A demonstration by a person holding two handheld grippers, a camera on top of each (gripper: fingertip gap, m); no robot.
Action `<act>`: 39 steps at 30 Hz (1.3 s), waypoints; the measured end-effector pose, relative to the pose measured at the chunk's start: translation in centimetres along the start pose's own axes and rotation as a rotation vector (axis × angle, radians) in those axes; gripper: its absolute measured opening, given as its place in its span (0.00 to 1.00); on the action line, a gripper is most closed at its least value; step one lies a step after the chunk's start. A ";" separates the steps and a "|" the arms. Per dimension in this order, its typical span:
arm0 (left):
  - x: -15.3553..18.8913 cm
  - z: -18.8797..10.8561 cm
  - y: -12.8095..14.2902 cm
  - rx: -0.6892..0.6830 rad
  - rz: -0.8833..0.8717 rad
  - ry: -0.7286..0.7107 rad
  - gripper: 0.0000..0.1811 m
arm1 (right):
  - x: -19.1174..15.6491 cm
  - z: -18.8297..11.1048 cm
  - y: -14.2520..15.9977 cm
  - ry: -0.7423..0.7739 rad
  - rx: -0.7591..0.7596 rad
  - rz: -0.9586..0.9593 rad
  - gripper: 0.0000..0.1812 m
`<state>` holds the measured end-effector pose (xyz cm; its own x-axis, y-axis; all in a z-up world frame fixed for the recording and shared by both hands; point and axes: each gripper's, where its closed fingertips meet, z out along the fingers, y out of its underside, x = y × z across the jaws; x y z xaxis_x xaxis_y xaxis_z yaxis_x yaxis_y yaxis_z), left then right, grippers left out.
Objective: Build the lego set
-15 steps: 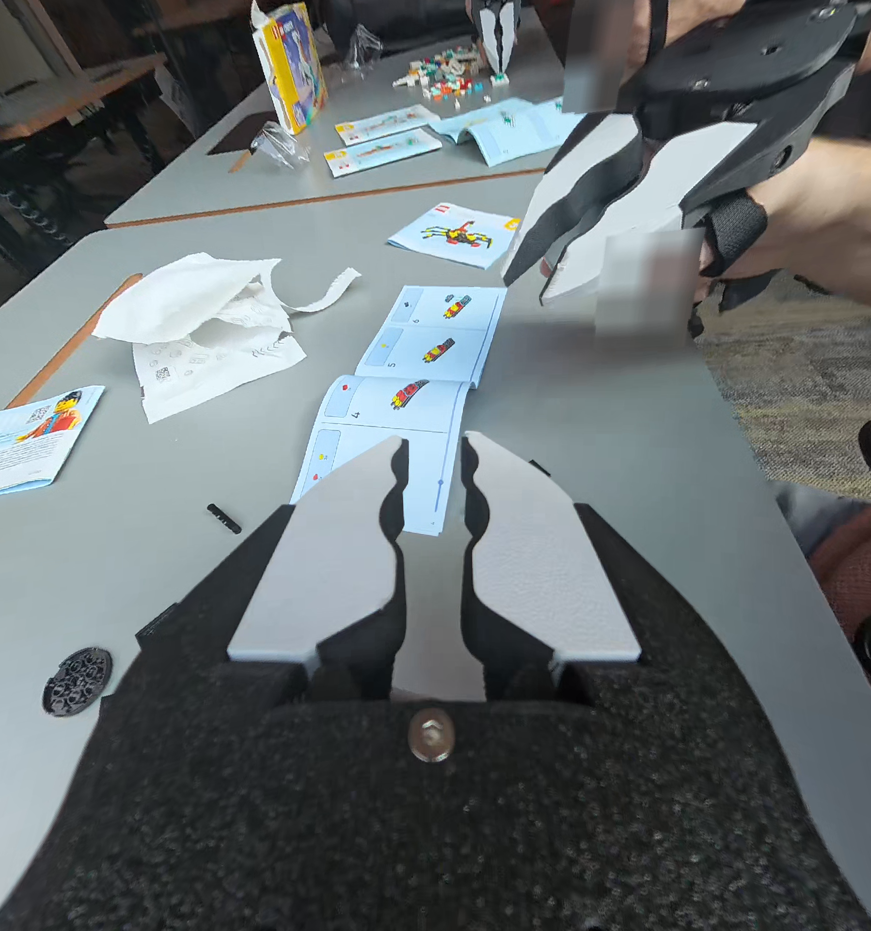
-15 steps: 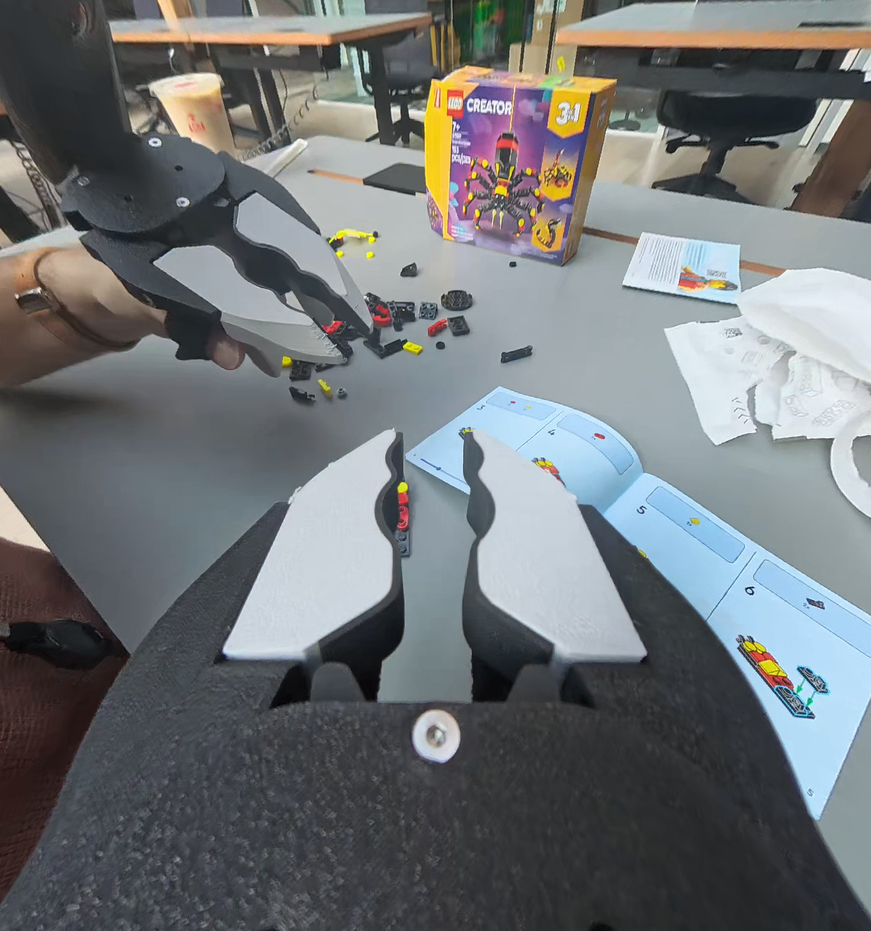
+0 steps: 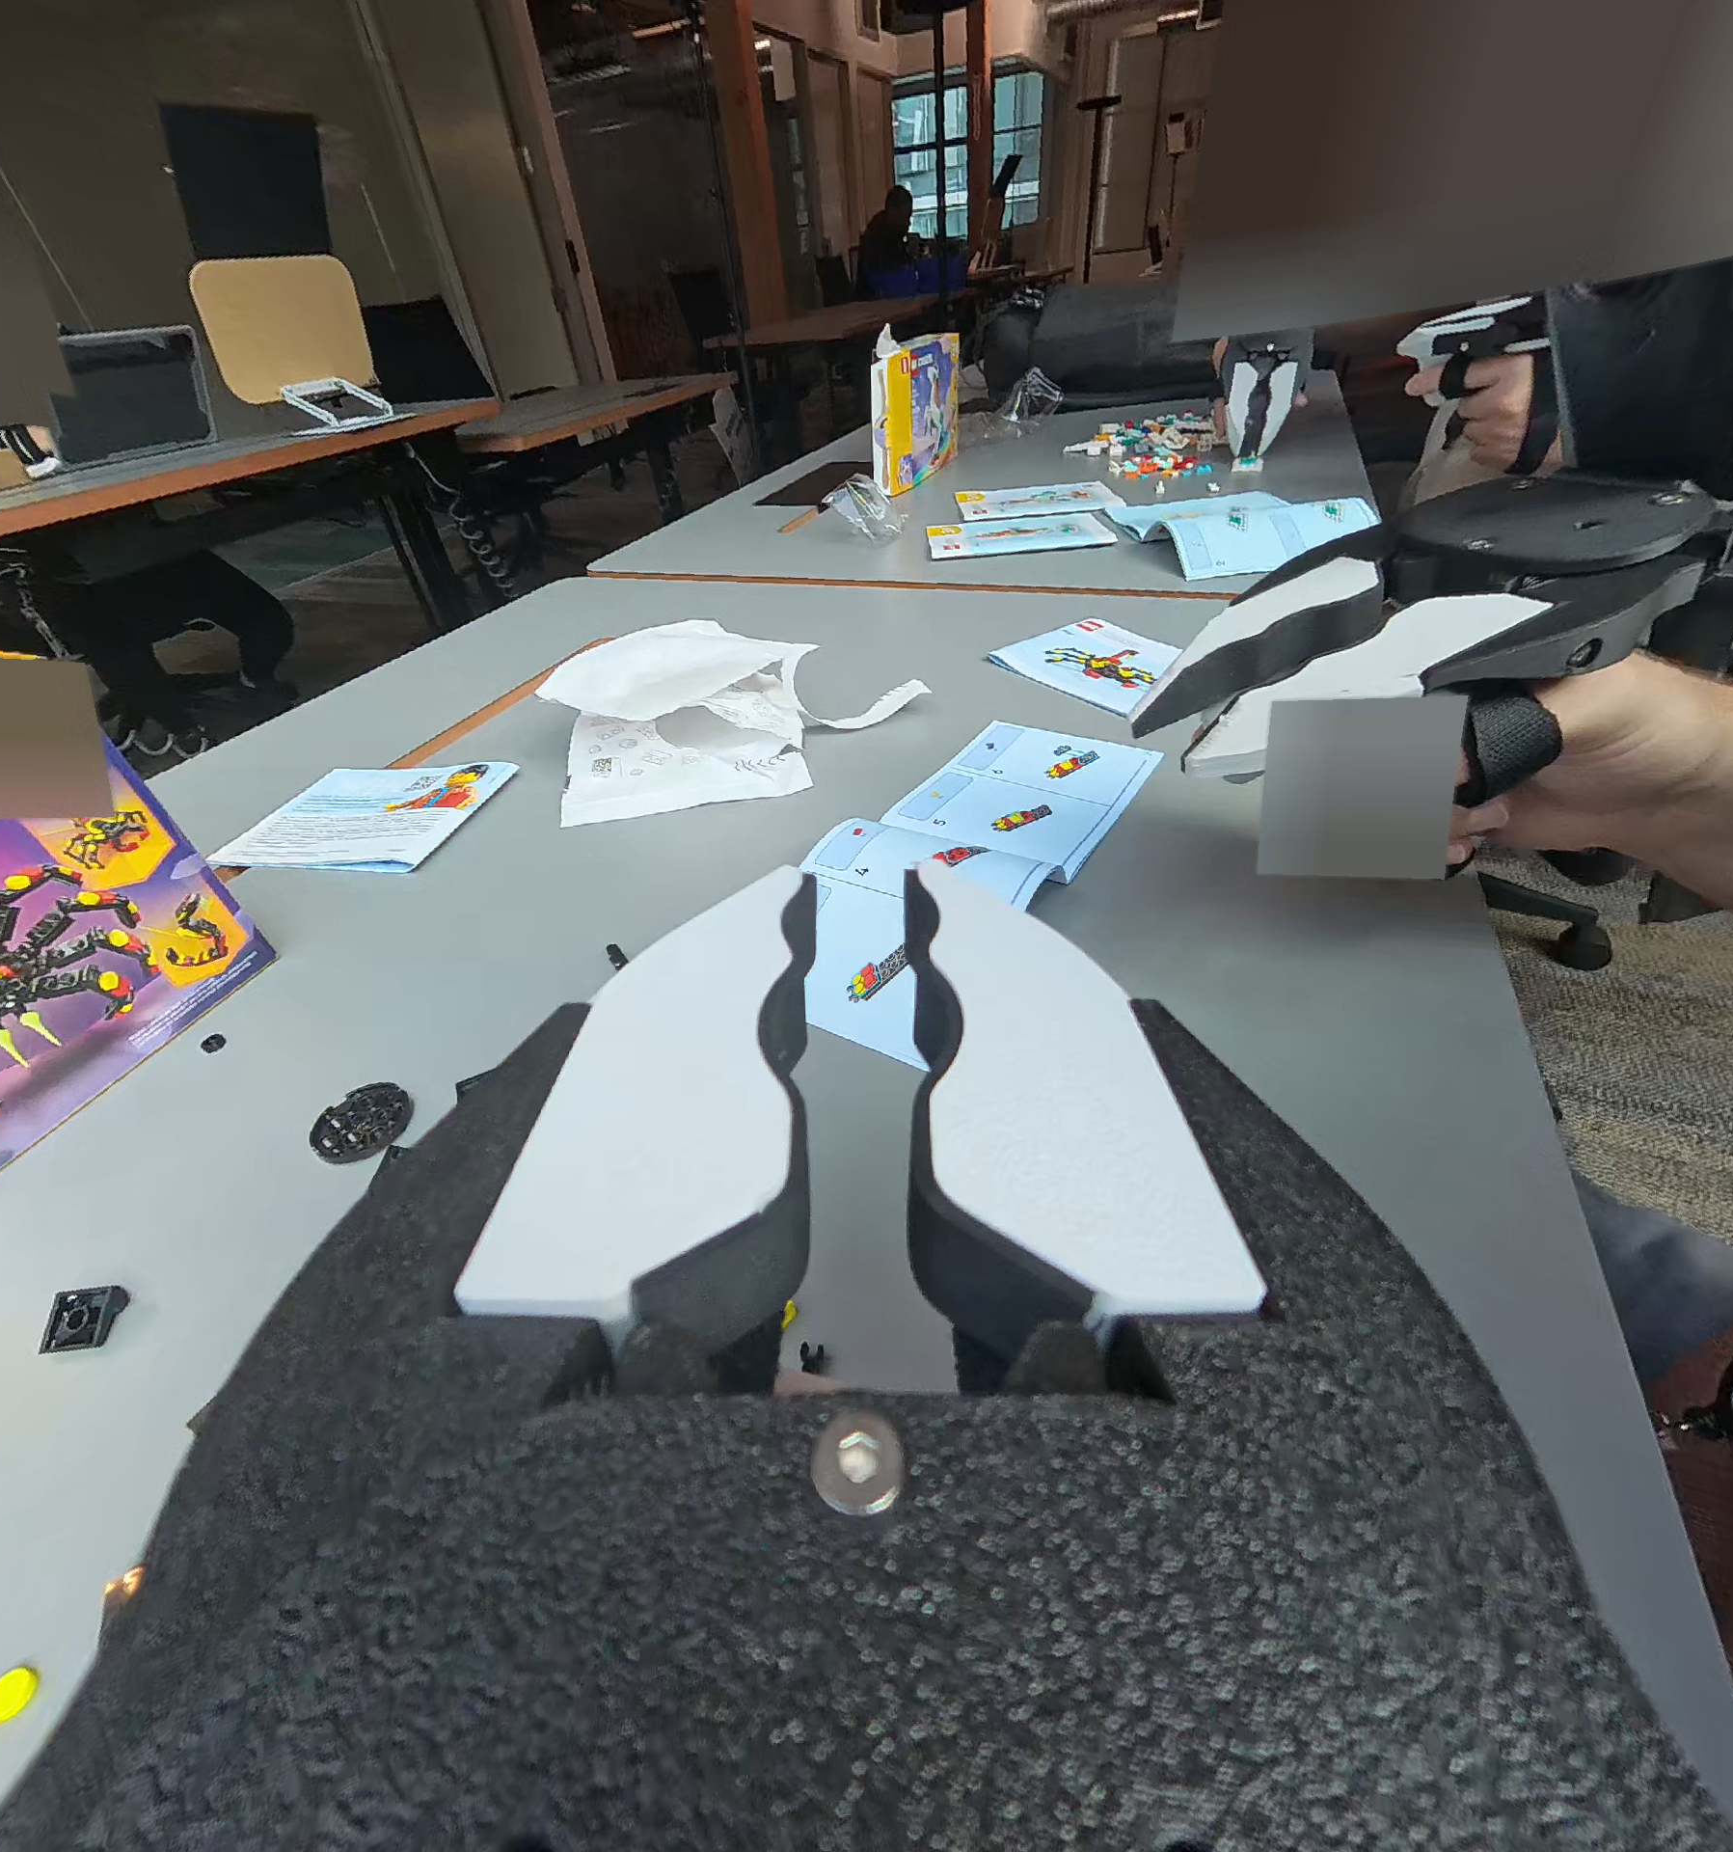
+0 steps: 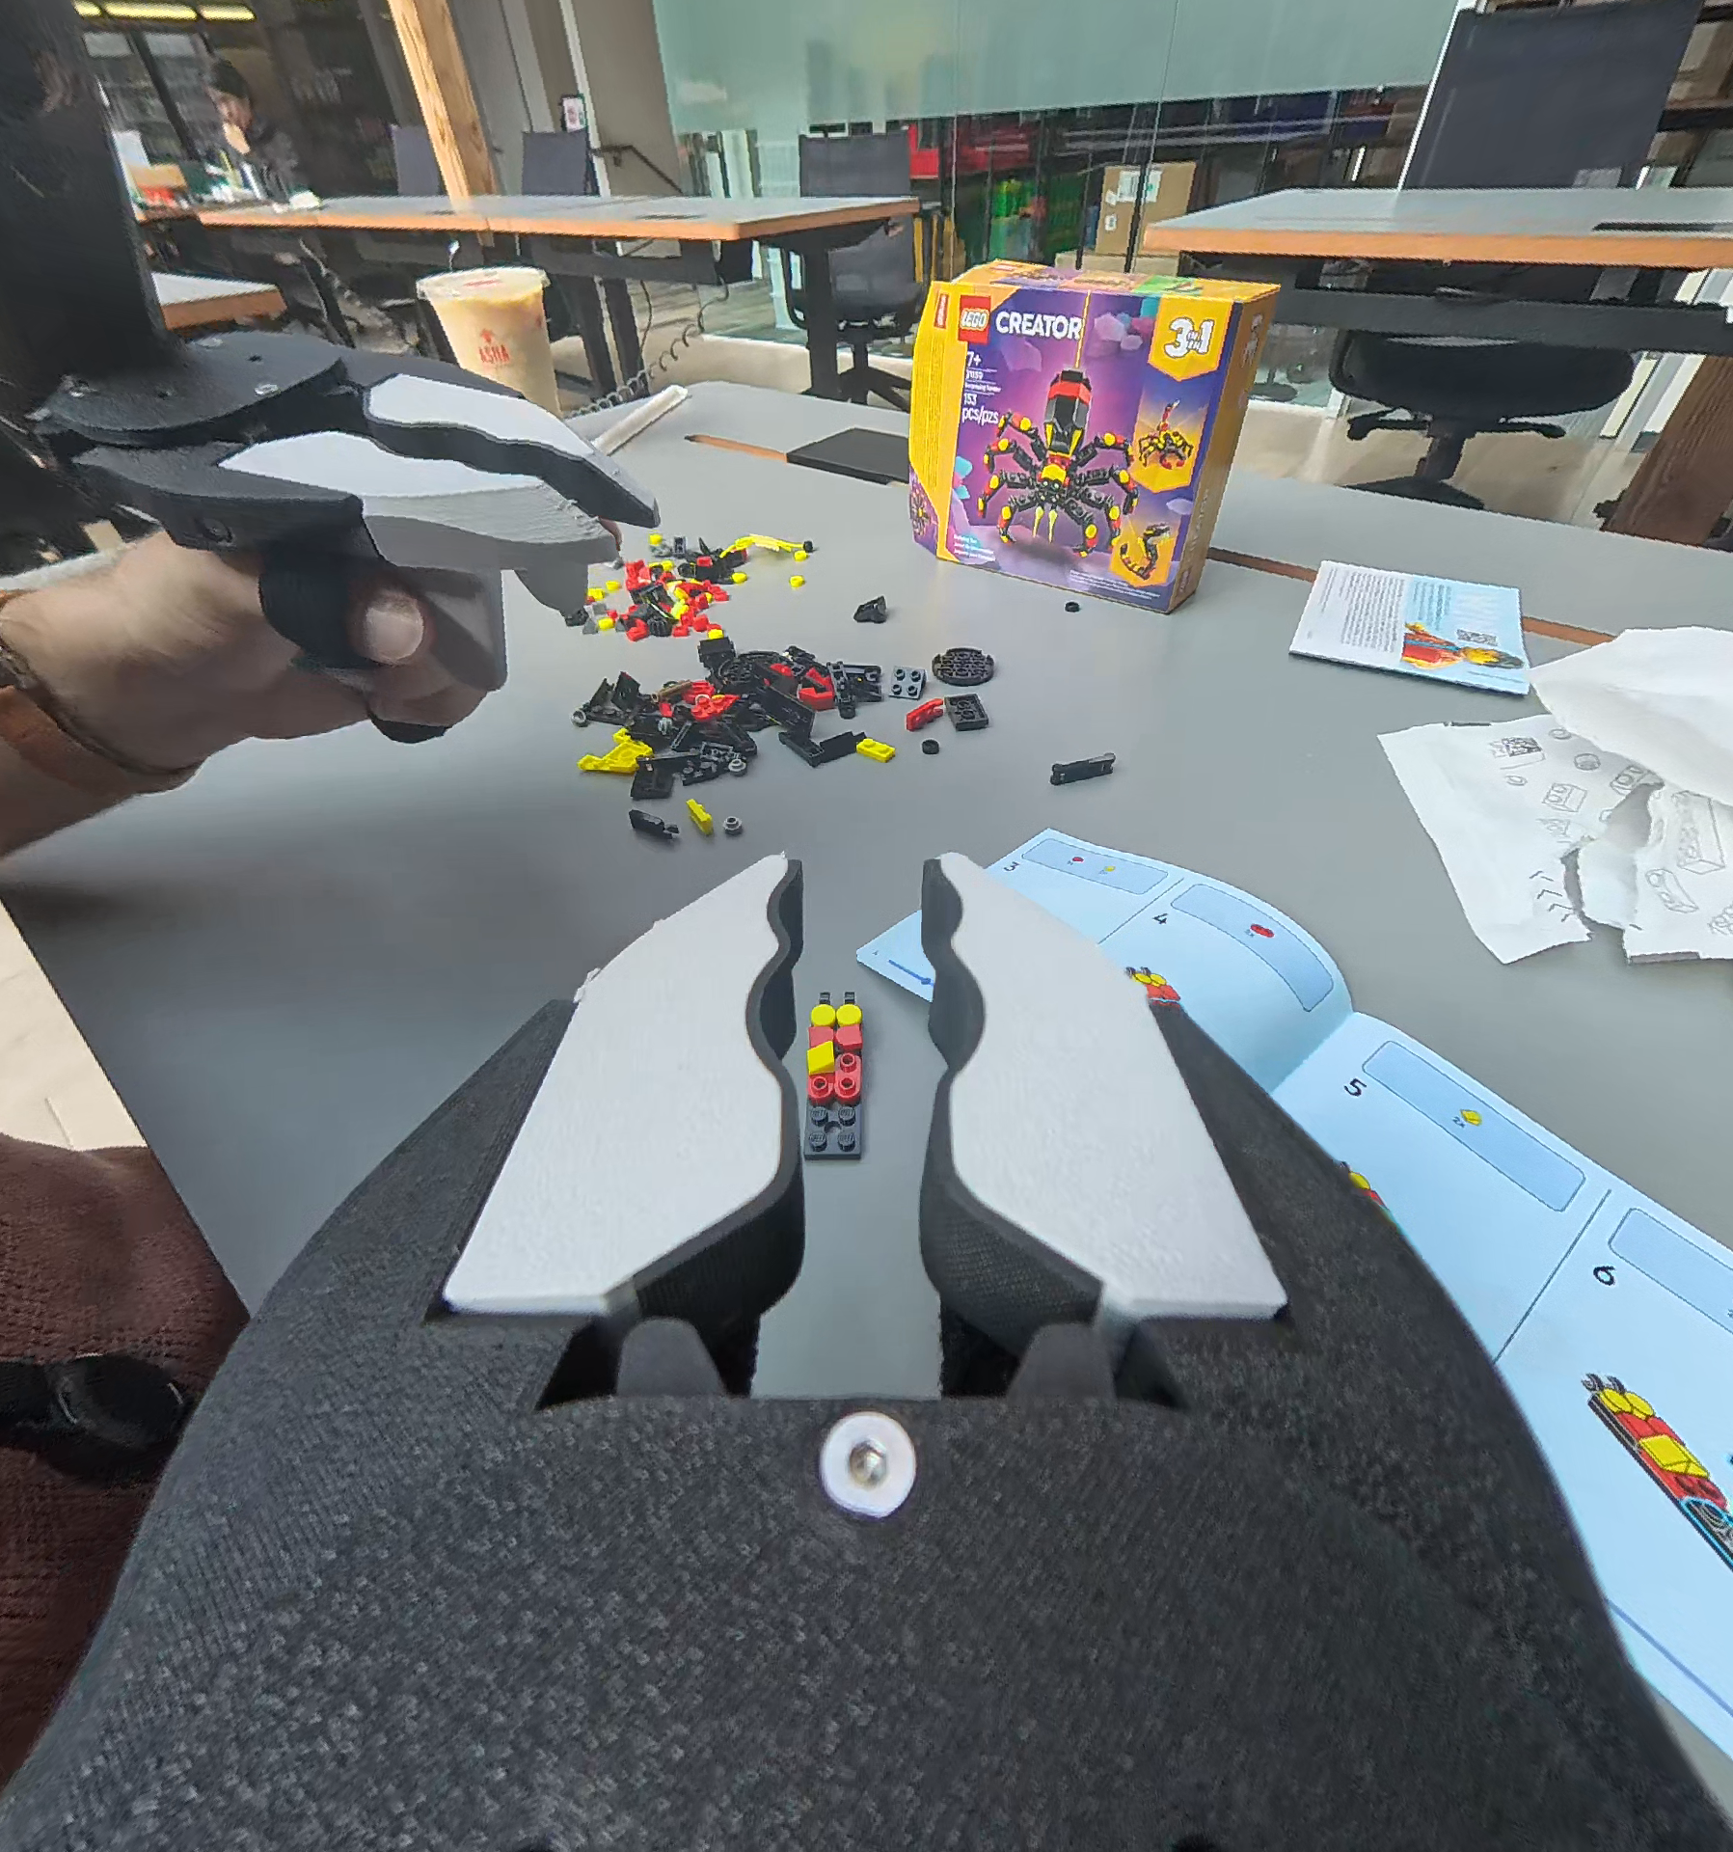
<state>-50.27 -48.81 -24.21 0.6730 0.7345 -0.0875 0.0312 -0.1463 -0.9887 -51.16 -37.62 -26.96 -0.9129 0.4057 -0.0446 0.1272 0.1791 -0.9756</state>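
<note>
An open-plan office or shared workroom: rows of long grey desks with wood-coloured edges [image 4: 1463,225] stand on metal legs, with black swivel chairs [image 4: 1473,386] pushed under them and patterned carpet [image 3: 1664,1052] on the floor. Glass partitions [image 4: 1042,60] and timber posts [image 3: 747,160] divide the room, a person sits working far back [image 3: 887,236], and an iced drink cup [image 4: 486,321] stands on a desk

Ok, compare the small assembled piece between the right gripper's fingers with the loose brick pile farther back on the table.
The assembled piece is one neat strip of joined bricks; the loose brick pile is scattered and unsorted. The assembled piece lies in the gap of the open right gripper, untouched; the pile sits below the left gripper. Both are black, red and yellow and rest on the grey table.
</note>
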 end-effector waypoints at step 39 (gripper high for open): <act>-19.7 -22.0 12.3 -0.486 -0.101 -0.622 0.11 | -0.6 8.5 -3.2 -0.097 0.033 -0.116 0.13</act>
<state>-46.88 -79.71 -31.95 0.1183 0.9739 -0.1936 0.4853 -0.2268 -0.8444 -54.32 -46.01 -25.66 -0.9541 0.2952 0.0497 0.0074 0.1892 -0.9819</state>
